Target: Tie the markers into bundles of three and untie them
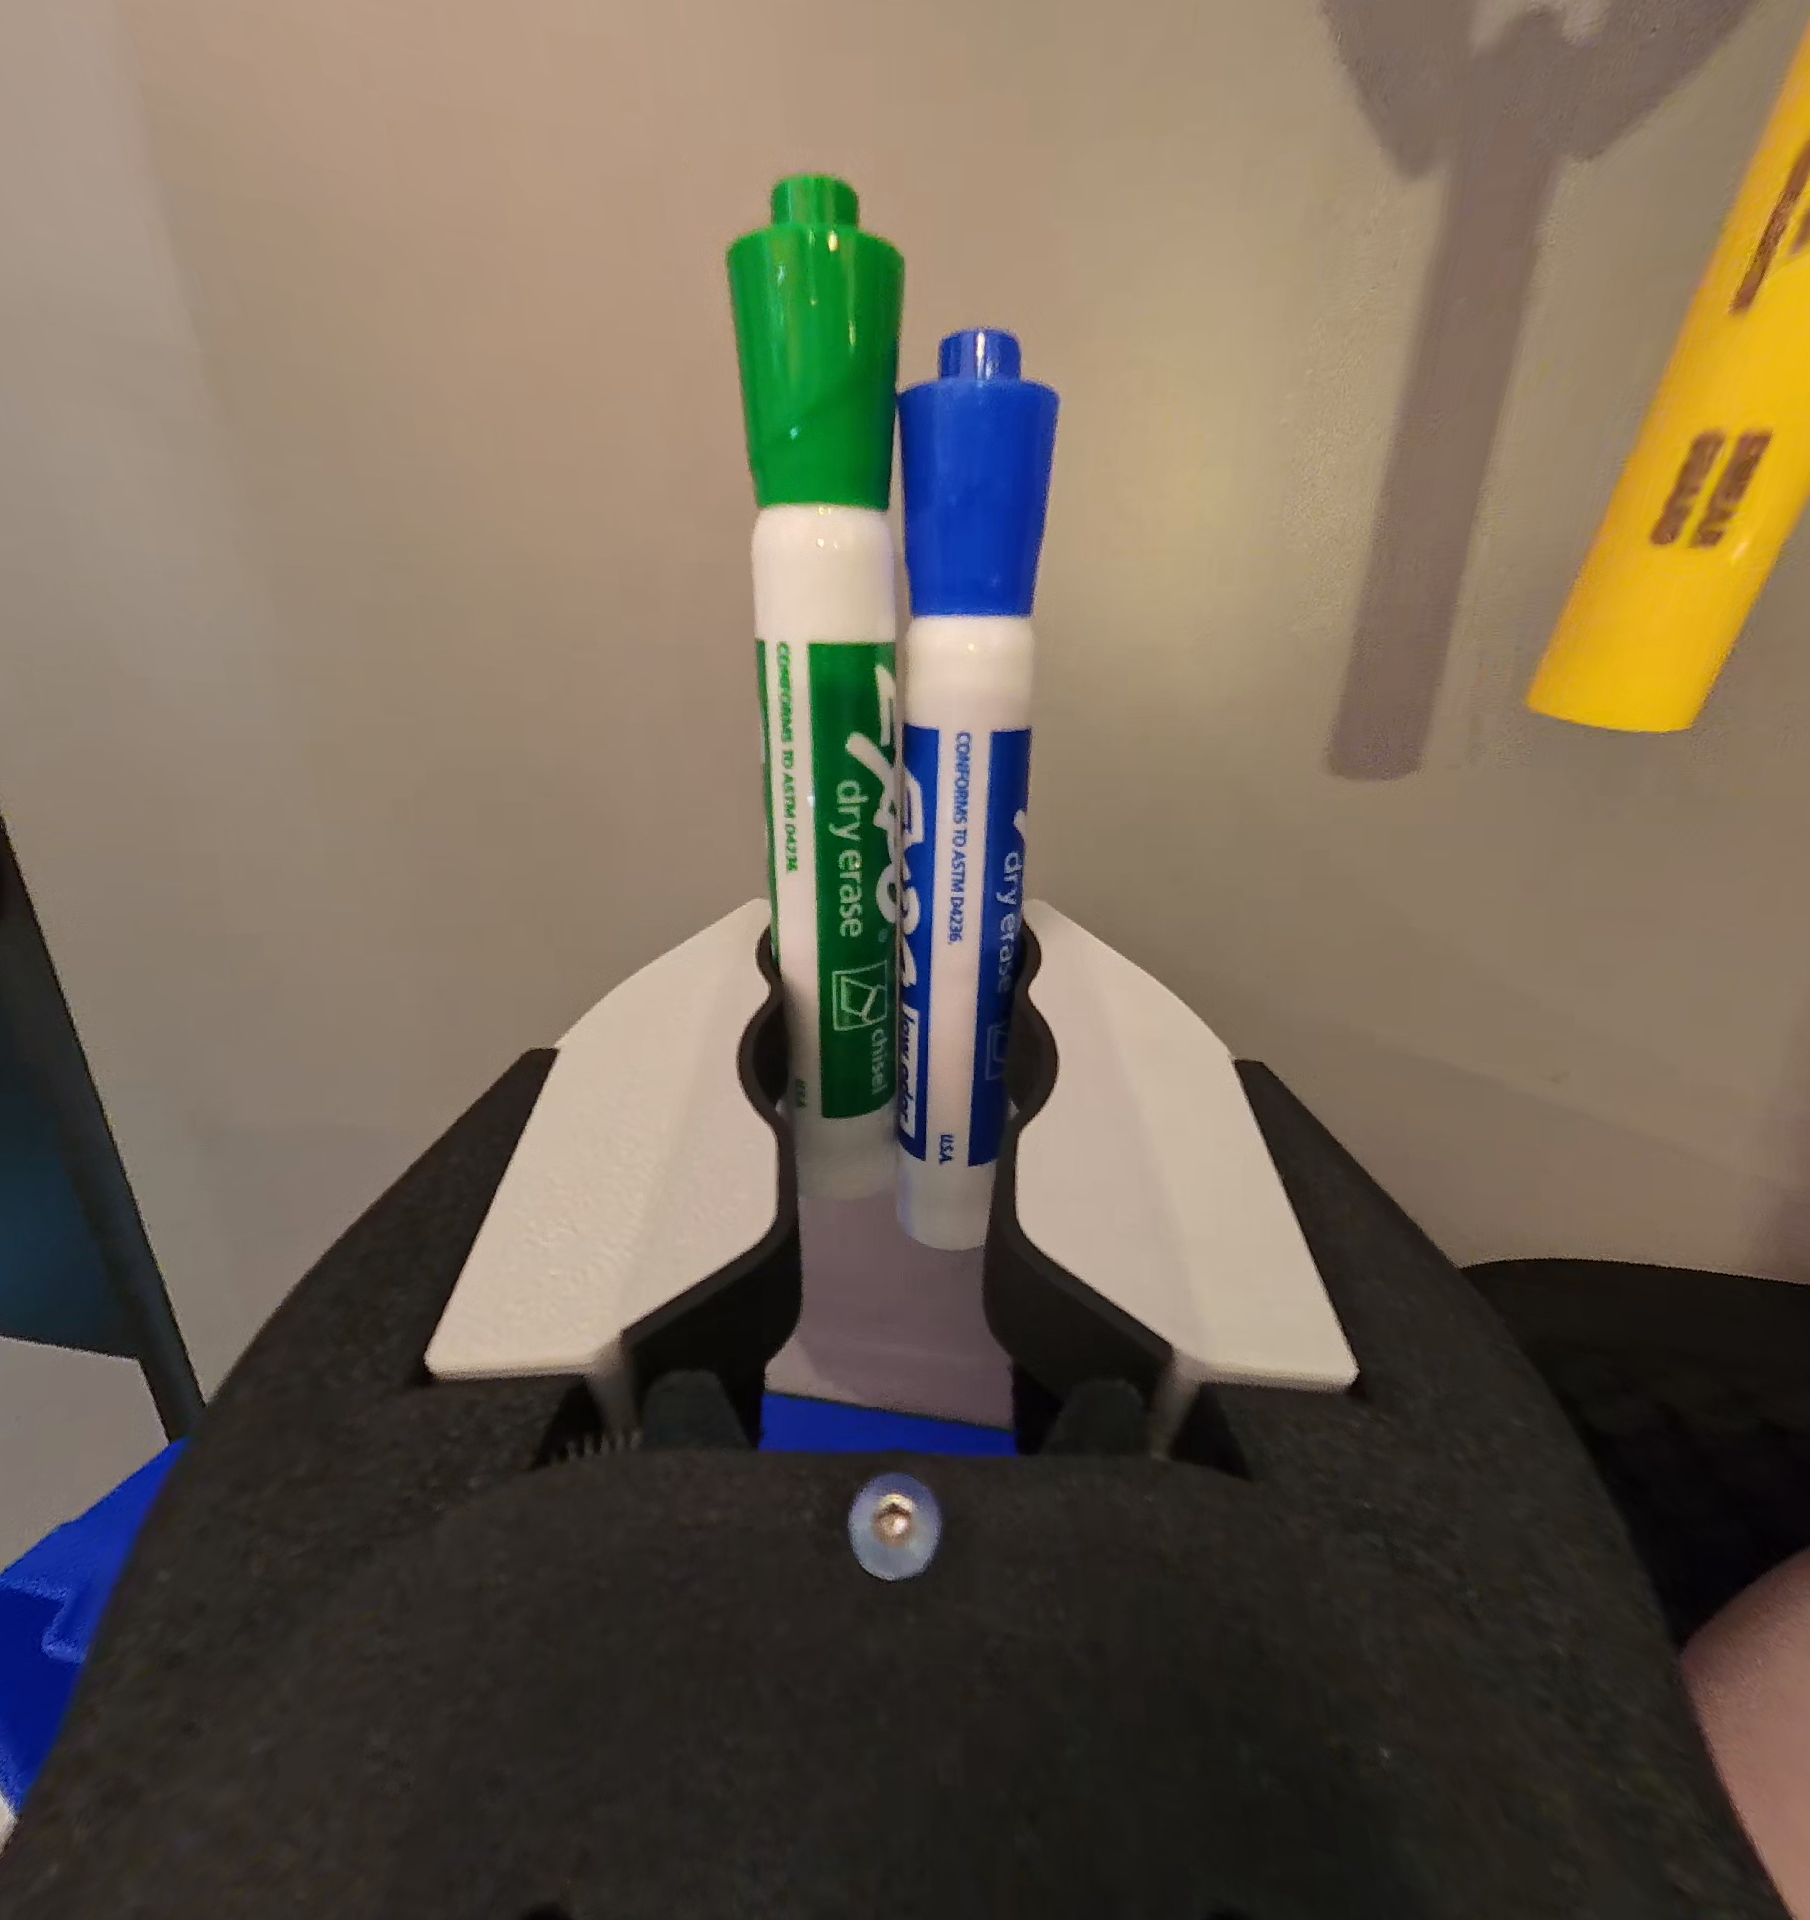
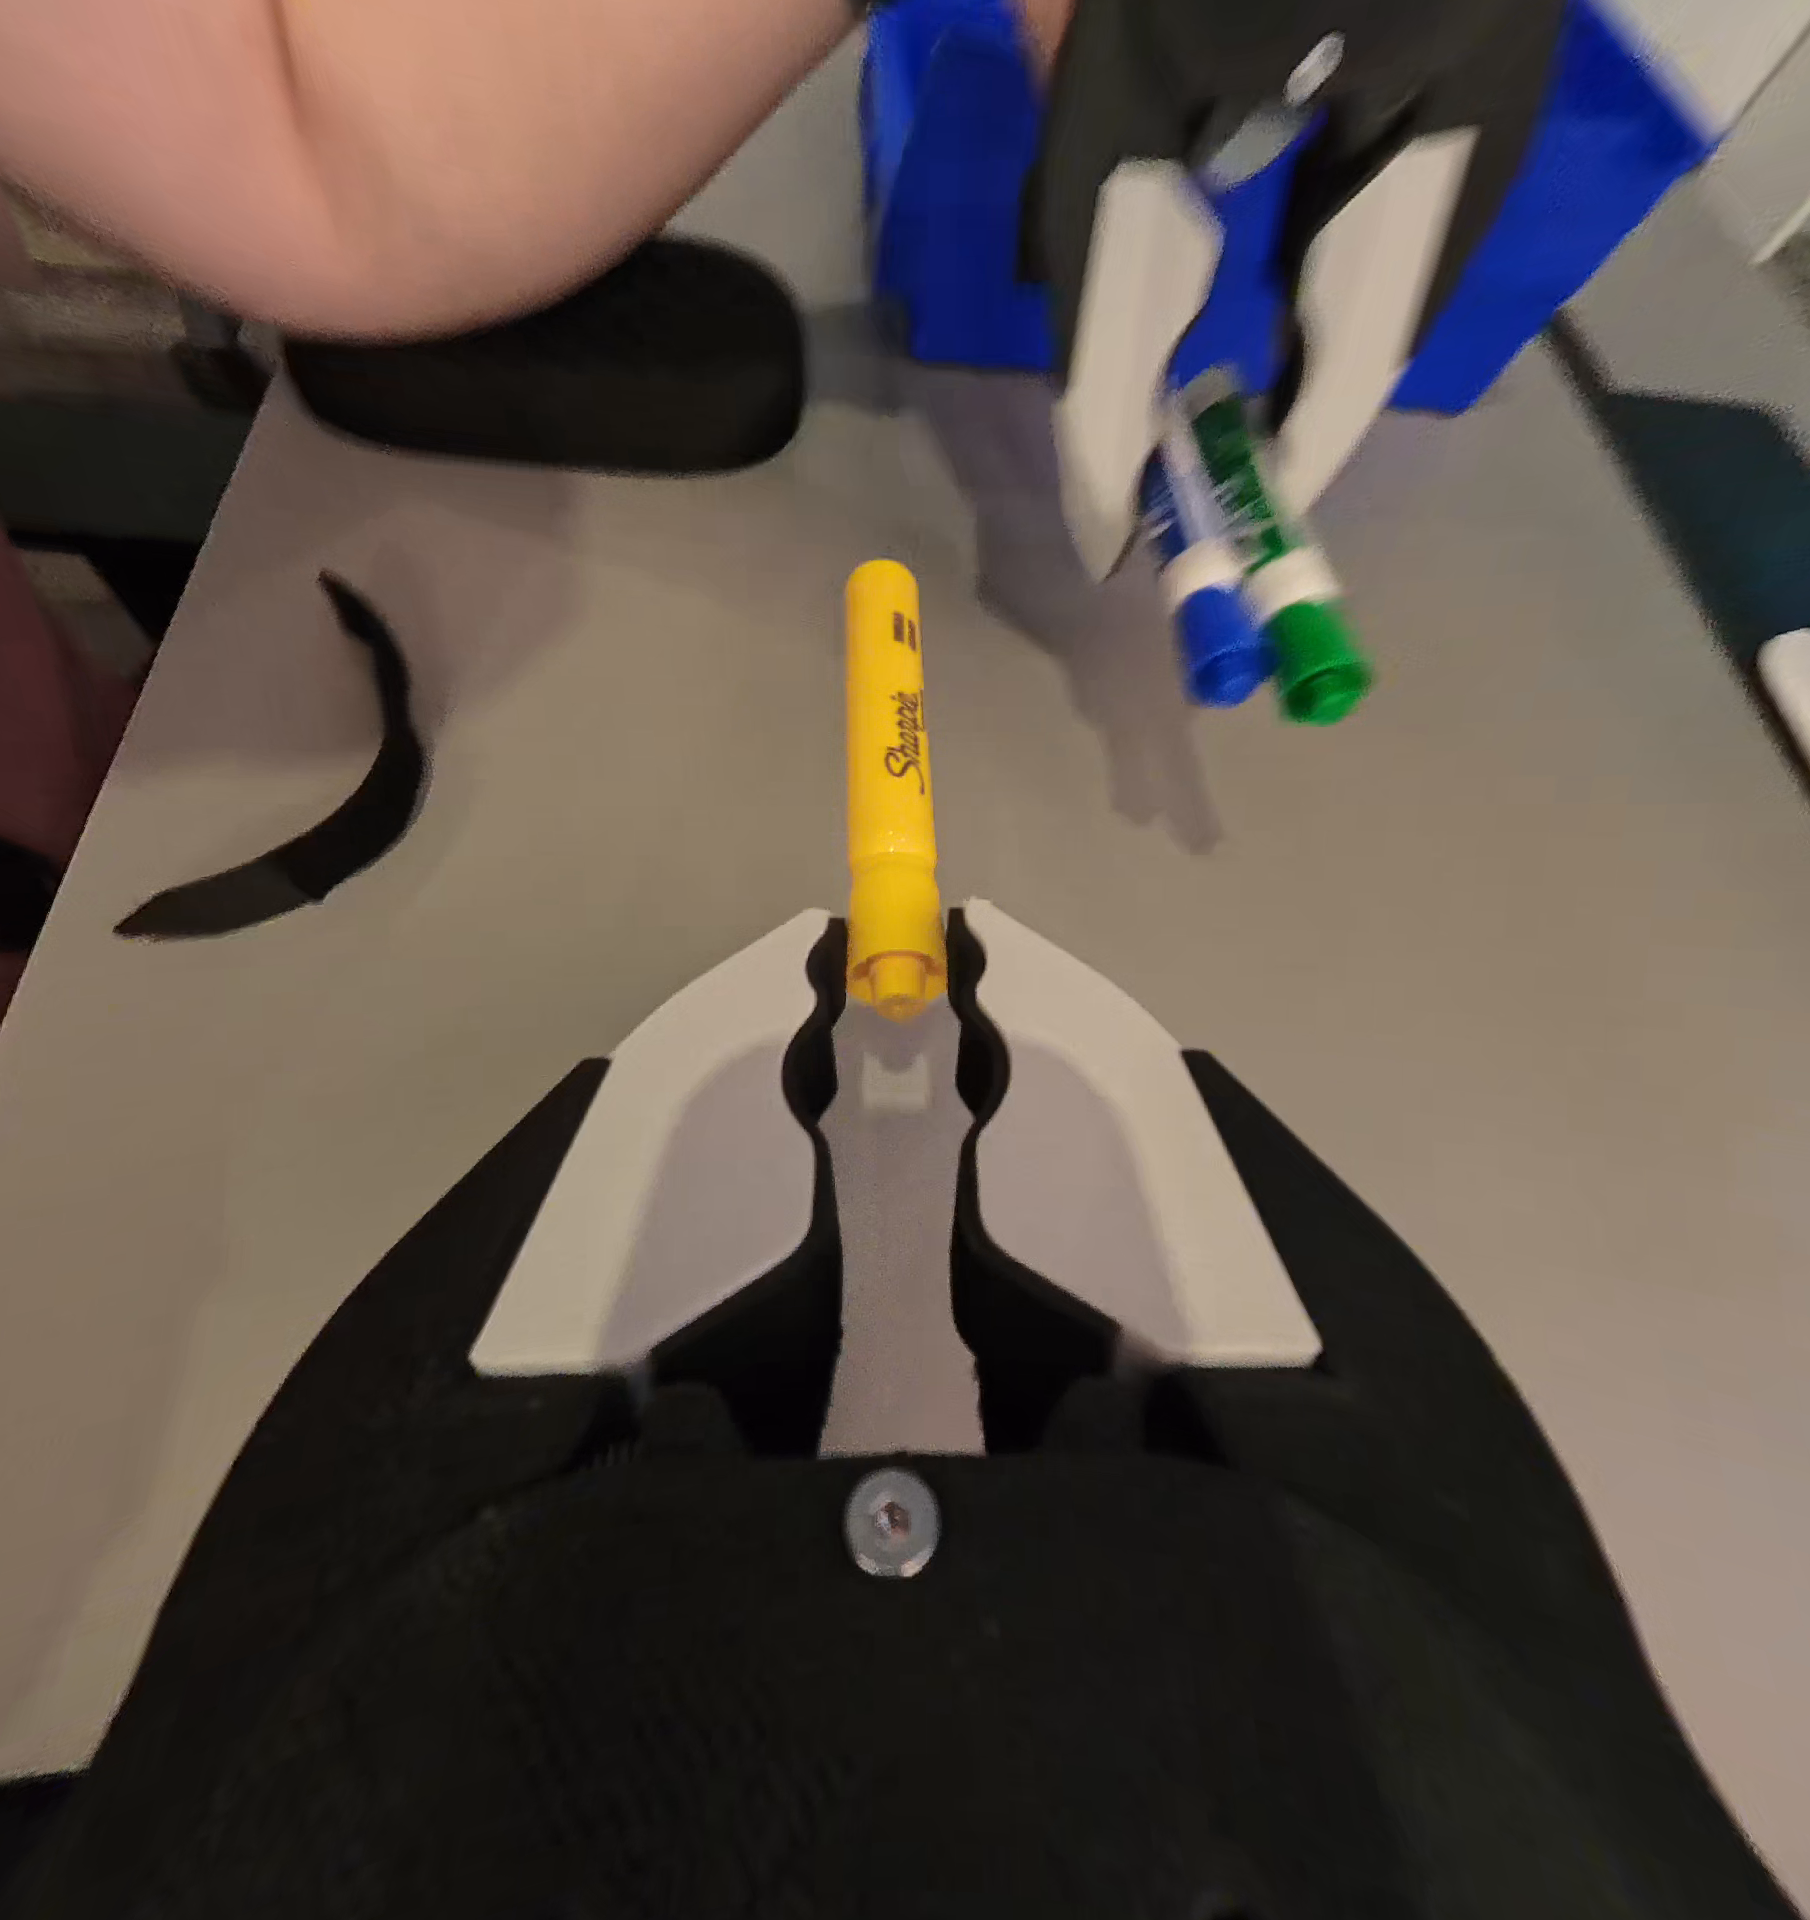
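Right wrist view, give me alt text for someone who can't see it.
The right gripper pinches a yellow marker by its cap end above a grey table. The left gripper holds a blue marker and green marker; a black strap lies left.

The green marker point(image 1: 828, 665) and the blue marker point(image 1: 968, 790) are white-barrelled with coloured labels and coloured caps, and they sit side by side and touching, caps pointing away from the left gripper point(image 1: 901, 966) whose jaws pinch their lower barrels; the green one reaches farther out than the blue. The yellow marker point(image 2: 888, 769) is a single-coloured stick with dark lettering, clamped at its capped end between the tips of the right gripper point(image 2: 893, 961) and held well clear of the green and blue pair. Left of the yellow marker, a black strap point(image 2: 340, 790) lies flat on the grey table point(image 2: 620, 665), curved and loose.
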Tool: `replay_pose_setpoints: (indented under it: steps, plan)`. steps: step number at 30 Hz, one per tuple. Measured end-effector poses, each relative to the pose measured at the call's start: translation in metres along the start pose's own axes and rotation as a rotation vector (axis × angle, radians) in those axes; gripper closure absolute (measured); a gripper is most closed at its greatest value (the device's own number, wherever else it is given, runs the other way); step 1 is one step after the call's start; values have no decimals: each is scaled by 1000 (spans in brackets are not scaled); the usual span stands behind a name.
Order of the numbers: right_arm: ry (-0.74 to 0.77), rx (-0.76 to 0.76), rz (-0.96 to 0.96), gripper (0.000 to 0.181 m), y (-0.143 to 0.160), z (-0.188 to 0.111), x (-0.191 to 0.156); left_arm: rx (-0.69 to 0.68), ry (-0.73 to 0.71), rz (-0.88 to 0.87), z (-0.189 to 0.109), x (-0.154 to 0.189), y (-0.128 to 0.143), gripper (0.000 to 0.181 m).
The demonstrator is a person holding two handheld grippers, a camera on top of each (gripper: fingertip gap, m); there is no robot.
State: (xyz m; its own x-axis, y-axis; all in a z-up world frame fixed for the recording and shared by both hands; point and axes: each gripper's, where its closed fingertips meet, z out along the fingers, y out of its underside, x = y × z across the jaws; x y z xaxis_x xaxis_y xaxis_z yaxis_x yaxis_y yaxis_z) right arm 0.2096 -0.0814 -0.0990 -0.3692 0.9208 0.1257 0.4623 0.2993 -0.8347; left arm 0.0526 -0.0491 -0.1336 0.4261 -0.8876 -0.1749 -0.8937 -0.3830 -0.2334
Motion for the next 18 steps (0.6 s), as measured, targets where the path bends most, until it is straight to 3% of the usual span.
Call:
replay_pose_setpoints:
  steps: [3, 7, 18]
  plan:
    - [102, 34, 0, 161, -21, -13, 37, -5, 14, 8, 3, 3, -2, 142]
    - [175, 52, 0, 161, -35, -4, 70, -4, 26, 9, 4, 5, -3, 143]
    - [78, 3, -42, 161, -47, 43, 80, -4, 40, 9, 3, 7, -3, 142]
